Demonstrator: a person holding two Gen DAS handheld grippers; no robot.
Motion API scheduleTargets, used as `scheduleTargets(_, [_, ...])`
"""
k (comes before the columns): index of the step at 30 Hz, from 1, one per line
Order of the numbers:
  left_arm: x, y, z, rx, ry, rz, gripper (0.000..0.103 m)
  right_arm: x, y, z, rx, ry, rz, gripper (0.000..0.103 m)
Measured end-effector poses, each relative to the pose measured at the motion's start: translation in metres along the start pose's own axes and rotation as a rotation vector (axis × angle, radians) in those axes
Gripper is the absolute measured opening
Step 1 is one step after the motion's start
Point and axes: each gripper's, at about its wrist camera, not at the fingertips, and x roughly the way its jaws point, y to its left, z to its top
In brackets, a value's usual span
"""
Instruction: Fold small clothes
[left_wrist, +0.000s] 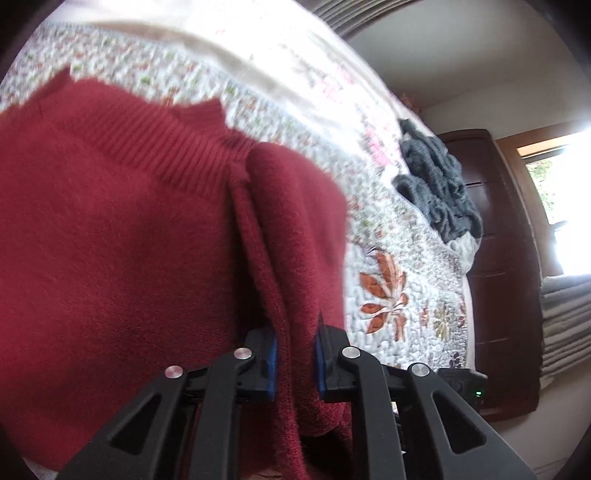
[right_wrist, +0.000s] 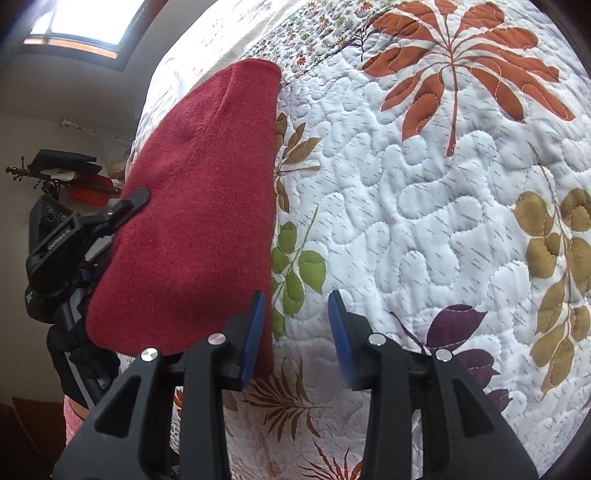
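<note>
A white quilt (right_wrist: 424, 229) printed with orange, green, tan and purple leaves covers the bed and fills most of both wrist views. On it lies a red knit sweater (left_wrist: 110, 229), its ribbed band turned toward the far side of the quilt and one part doubled over into a thick fold near the quilt's right edge, as the left wrist view shows it.

The left gripper (left_wrist: 295, 363) is clenched on that fold, a bunch of red knit pinched between its blue pads (left_wrist: 272, 365) and running down past them toward the camera. The right gripper (right_wrist: 297, 339) is released, its blue pads (right_wrist: 253, 341) standing apart over bare quilt just beside the sweater's straight edge; the left pad lies against or just over that edge, and whether it touches cannot be told. In the right wrist view the left gripper (right_wrist: 125, 206) shows at the sweater's far side, one black finger lying on the red cloth.

A crumpled grey knit garment (left_wrist: 439, 184) sits near the quilt's far right edge, well apart from the sweater. Past that edge stands a dark wooden cabinet (left_wrist: 502, 266), with a bright window (left_wrist: 557, 177) beyond it. Another window (right_wrist: 85, 22) glows high in the right wrist view, above pale walls.
</note>
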Motion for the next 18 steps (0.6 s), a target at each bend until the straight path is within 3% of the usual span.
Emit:
scheduleTargets(8, [-0.06, -0.007, 0.02, 0.095, -0.086, 0.026, 0.014, -0.002, 0.029, -0.006, -0.052, -0.014, 0.023, 0.037])
scheduleTargets(18, [-0.118, 0.052, 0.04, 0.079, -0.136, 0.133, 0.014, 0.022, 0.083, -0.008, -0.133, 0.028, 0.075, 0.038])
